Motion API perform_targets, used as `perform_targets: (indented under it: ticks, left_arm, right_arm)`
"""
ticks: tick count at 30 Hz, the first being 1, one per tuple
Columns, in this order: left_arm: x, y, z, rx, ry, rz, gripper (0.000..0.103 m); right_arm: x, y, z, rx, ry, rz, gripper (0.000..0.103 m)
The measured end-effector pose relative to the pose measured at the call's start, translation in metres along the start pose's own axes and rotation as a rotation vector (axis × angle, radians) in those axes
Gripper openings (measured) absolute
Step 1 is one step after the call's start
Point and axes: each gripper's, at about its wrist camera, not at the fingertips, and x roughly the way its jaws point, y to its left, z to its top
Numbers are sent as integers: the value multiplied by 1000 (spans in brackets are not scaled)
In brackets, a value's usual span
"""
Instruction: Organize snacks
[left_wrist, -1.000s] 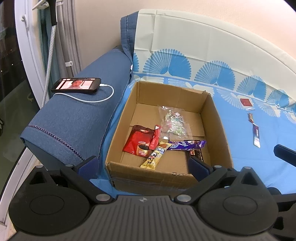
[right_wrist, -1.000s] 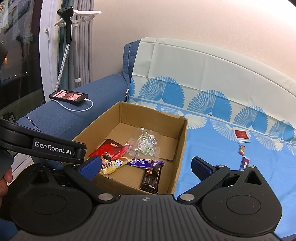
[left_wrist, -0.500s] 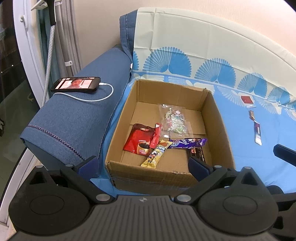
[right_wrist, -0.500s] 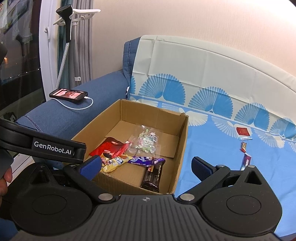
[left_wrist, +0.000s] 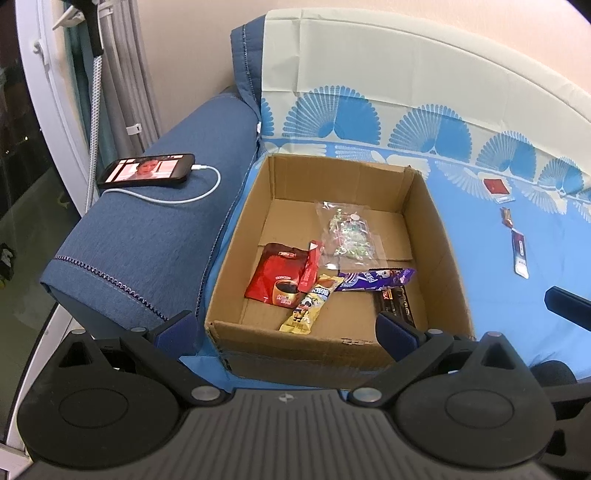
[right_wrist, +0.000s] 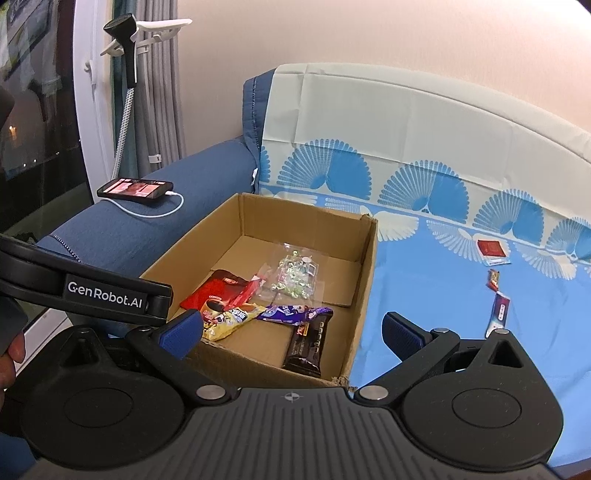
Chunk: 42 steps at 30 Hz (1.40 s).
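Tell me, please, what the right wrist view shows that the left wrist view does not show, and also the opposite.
Only the right wrist view shows the left claw's body from the side, labelled GenRobot.AI, part of a hand at the left edge, and the whole dark chocolate bar.

Only the left wrist view shows the armrest's front end with its stitched seam.

Both show the cardboard box, the red coffee packet, the candy bag, the purple wrapper, the phone and three small packets on the blue sheet. Both claws are open and empty.
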Motion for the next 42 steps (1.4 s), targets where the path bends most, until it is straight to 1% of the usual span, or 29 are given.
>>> perform_targets:
  ticks: [3,7,13,15,18,21,25,27,29,34,38,42]
  left_arm:
    - [3,-6,4,7,13,-6,103]
    - [7,-18,9,24,35,-19,103]
    - [16,-46,21,63,79,-70,103]
    - [21,-56,27,62,97,-88,103]
    - [24,-76,37,83,99,-111,103]
    - [26,-99,52,116,94,-152,103]
    - [34,-129,78,132,100,-203,103]
    - [42,-144,94,133,112,-223,103]
    - [52,-157,111,123,125,-232,103]
    - [92,-189,148,128,152,-202,103]
    - [134,-225,181,158,159,-191,103]
    - [192,-275,212,192,150,-204,103]
  right_arm:
    - [0,-7,-2,24,6,3,103]
    - [0,-24,-5,68,5,-14,103]
    - [-4,-62,-11,162,-7,-77,103]
    - [-8,-80,-14,191,-21,-119,103]
    - [-12,-112,-21,245,-28,-197,103]
    - [-6,-147,-31,305,1,-281,103]
    - [8,-192,-40,359,20,-363,103]
    - [22,-215,-42,375,26,-396,103]
    - [41,-242,-45,408,53,-419,103]
    - [99,-298,-54,480,105,-449,103]
    - [156,-329,-59,485,144,-452,103]
    - [220,-352,-66,455,176,-454,103]
